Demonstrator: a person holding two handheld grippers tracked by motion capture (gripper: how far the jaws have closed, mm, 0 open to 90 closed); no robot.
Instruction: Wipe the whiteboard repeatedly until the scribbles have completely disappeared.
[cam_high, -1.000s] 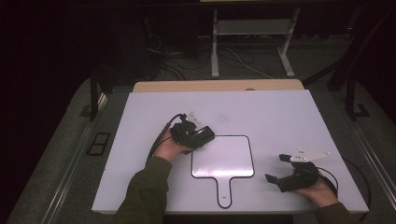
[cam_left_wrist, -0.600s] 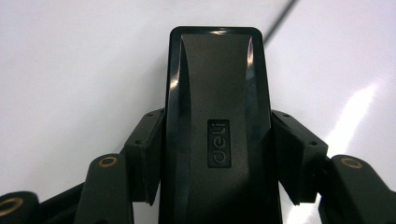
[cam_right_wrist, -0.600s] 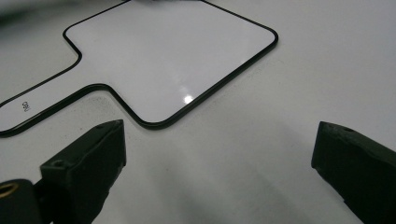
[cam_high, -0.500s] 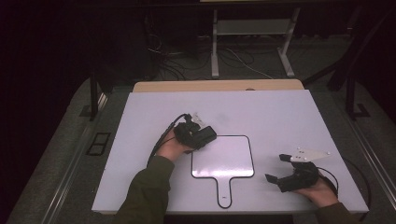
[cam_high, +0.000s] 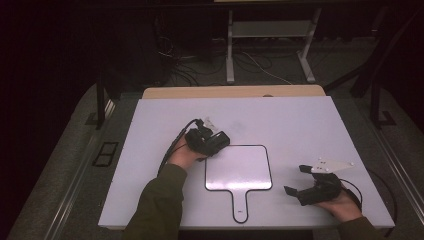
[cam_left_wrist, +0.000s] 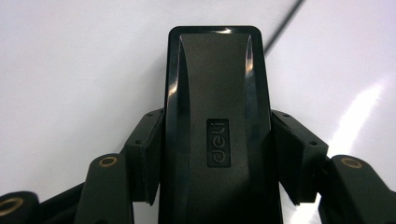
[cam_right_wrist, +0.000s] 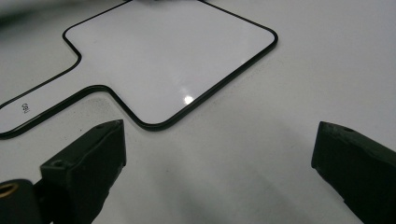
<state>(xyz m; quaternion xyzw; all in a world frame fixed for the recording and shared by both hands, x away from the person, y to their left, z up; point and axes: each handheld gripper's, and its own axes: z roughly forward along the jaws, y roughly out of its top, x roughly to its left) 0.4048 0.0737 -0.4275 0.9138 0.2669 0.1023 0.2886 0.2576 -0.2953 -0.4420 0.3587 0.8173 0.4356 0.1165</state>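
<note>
Eraser (cam_left_wrist: 217, 135) clamped in my left gripper (cam_high: 216, 143), both pads (cam_left_wrist: 147, 154) pressing its black sides, brand label facing the camera. Compared with a second ago, almost nothing has changed: left hand sits at the same spot by the upper left corner of the small handled whiteboard (cam_high: 239, 167), right hand same spot too. So grasp looks settled, no wiping stroke begun yet, I judge. Board surface looks clean from above, no marks I can make out.

In the high view, eraser is at the board's top left edge, nose pointing toward it; whether its felt touches the board or the table (cam_high: 300, 125) I can't tell. In the left gripper view a dark line, probably the board's border, runs off past the eraser's tip to the upper right.

Right gripper (cam_high: 306, 181) is released, jaws spread wide, nothing between them, resting low near the table's right front. Board's lower right corner (cam_right_wrist: 159, 122) lies just ahead of the jaws, apart from them, handle off to the left.
</note>
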